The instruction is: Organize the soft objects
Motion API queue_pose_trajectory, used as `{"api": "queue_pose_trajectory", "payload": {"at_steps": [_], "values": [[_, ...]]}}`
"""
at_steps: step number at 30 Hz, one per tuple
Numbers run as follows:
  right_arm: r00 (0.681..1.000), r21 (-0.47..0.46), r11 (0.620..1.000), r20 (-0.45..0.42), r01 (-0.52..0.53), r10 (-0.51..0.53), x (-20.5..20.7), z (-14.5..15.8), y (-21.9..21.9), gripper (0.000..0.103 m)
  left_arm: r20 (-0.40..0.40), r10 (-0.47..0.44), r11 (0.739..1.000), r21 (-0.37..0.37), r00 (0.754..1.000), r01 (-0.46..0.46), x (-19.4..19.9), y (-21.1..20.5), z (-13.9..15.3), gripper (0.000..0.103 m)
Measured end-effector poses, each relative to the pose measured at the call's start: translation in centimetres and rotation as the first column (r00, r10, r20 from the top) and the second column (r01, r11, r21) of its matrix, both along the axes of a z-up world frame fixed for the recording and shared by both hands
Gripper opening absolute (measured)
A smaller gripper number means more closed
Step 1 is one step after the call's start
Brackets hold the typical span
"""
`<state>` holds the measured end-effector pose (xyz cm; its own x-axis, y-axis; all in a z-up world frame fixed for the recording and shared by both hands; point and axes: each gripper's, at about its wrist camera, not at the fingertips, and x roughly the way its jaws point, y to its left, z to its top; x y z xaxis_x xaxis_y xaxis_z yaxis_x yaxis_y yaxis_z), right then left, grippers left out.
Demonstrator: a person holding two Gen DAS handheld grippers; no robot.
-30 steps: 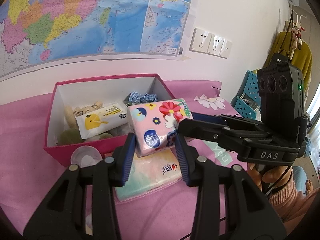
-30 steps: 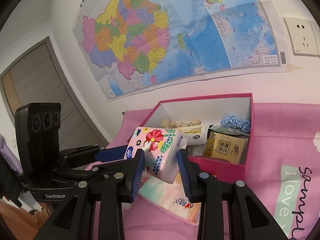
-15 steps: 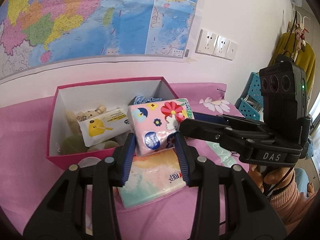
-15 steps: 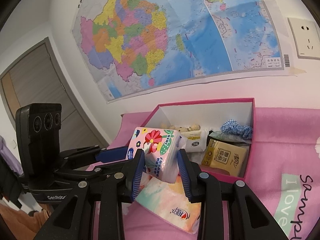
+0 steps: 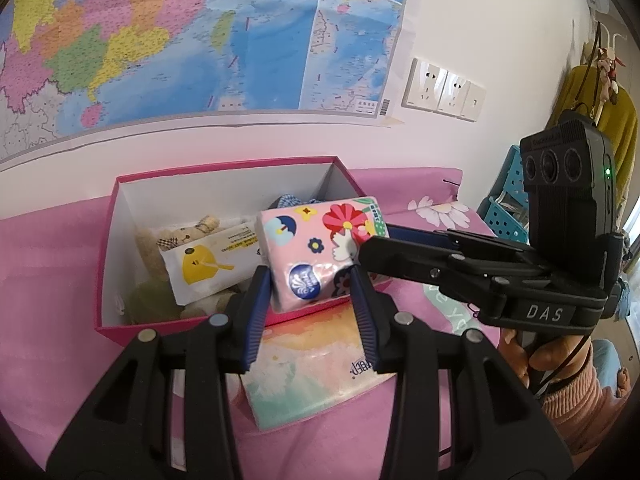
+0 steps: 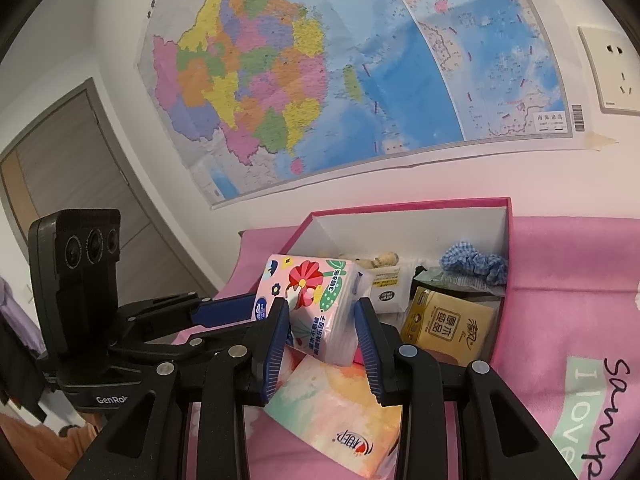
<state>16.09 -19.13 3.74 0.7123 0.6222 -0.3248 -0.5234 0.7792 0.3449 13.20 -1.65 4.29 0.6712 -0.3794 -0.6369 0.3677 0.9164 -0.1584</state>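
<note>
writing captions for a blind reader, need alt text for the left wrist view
Both grippers, left and right, clamp a pink flower-printed tissue pack above the front edge of an open pink cardboard box holding soft items. A pastel tissue pack lies on the pink cloth below.

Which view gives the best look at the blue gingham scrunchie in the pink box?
Right wrist: the blue gingham fabric scrunchie lies almost fully exposed in the pink cardboard box's back corner. Left wrist shows only a sliver behind the floral pink tissue pack.
</note>
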Motion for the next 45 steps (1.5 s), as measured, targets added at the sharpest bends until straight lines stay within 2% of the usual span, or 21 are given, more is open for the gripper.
{"api": "queue_pose_trajectory", "payload": {"at_steps": [25, 45], "values": [[1.000, 0.018, 1.000, -0.025, 0.014, -0.014, 1.9, 0.1, 0.0, 0.036, -0.025, 0.018, 1.000, 0.001, 1.000, -0.018, 2.3, 0.1, -0.1, 0.042], [0.997, 0.019, 0.999, -0.073, 0.030, -0.028, 4.5, -0.5, 0.4, 0.036, -0.092, 0.047, 0.999, 0.003, 0.995, -0.047, 4.5, 0.2, -1.0, 0.042]]}}
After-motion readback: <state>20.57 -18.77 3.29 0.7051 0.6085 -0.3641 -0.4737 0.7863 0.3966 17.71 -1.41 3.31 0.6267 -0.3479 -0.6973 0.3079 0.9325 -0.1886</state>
